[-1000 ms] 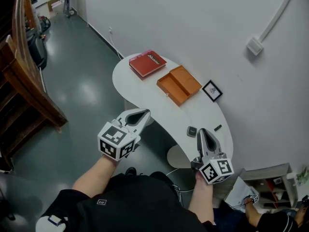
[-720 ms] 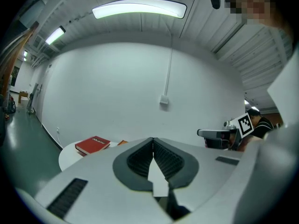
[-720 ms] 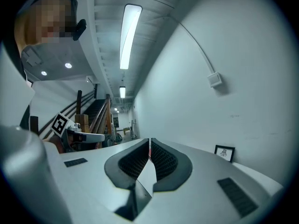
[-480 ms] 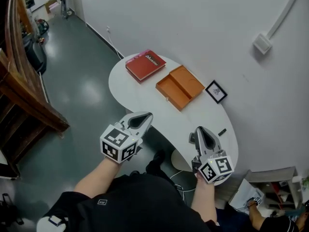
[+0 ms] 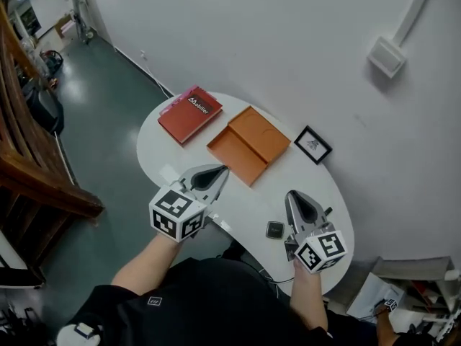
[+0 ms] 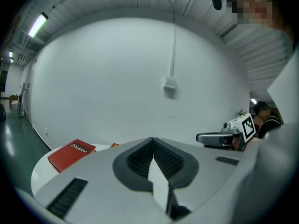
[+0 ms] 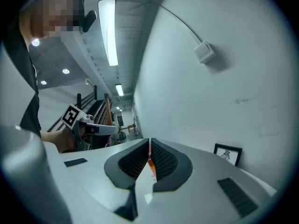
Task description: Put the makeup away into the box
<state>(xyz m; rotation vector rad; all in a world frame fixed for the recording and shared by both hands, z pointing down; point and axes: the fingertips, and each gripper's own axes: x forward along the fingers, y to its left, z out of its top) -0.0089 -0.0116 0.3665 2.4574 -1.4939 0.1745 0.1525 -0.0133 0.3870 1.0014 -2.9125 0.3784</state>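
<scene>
Small dark square makeup compact (image 5: pixel 274 229) sits at the white oval table's (image 5: pixel 277 181) near edge, just beside the right gripper (image 5: pixel 294 197). Flat orange open box (image 5: pixel 248 144) mid-table, red book (image 5: pixel 190 114) at the far-left edge. Left gripper (image 5: pixel 218 171) and right one both clenched, empty. Compact's too tiny for detail.

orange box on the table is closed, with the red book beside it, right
Not quite. The orange box is open, its two halves spread flat, as the head view shows. The red book does lie beside it on the table.
</scene>
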